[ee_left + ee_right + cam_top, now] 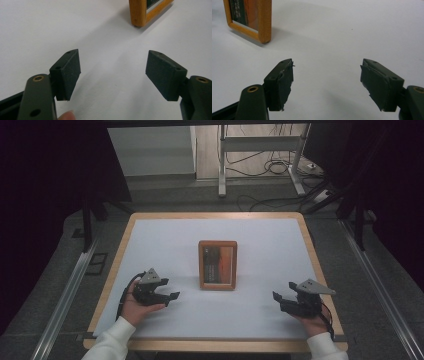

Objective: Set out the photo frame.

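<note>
A small wooden-framed picture with a dark and orange print (217, 265) lies flat mid-table on the white tabletop (260, 315). Left gripper (169, 296) sits near its left side, jaws spread wide, holding nothing. Right gripper (278, 301) waits off its right, equally wide and empty.

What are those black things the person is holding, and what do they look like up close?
They are two hand-held grippers. The left gripper and right gripper are matte black, each with two flat rectangular jaws, brass-coloured rivets at the joints and a grey three-cornered plate on top. A black cable trails from each. The right gripper's pads look frayed. The person wears white sleeves.
</note>
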A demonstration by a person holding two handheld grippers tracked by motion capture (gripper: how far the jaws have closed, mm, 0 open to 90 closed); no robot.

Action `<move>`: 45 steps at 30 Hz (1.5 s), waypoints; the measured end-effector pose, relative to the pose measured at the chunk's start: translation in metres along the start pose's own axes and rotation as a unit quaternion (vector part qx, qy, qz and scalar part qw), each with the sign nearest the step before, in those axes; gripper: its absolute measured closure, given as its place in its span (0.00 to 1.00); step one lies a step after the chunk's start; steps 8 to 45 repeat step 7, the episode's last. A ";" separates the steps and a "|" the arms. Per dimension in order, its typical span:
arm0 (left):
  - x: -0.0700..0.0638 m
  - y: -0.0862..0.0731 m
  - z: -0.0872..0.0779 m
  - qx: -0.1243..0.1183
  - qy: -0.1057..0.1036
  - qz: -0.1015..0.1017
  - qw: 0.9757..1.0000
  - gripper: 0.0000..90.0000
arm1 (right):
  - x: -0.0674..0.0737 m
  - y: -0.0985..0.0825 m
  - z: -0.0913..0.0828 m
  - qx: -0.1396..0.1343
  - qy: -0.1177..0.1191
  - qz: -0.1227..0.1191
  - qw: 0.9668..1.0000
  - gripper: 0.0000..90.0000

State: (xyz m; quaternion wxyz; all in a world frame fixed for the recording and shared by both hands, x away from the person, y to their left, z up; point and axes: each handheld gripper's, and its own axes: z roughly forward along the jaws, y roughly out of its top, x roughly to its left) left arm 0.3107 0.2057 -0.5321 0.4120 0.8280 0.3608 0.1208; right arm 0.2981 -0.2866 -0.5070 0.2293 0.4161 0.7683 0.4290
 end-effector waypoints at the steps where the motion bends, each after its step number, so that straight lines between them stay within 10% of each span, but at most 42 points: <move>1: 0.000 0.000 0.000 -0.001 0.000 0.000 1.000 0.30 | 0.000 0.000 0.000 0.000 -0.001 -0.001 1.000 0.30; 45: 0.000 0.000 -0.002 -0.004 0.001 -0.001 1.000 0.30 | 0.003 0.002 -0.001 -0.004 -0.003 -0.004 1.000 0.27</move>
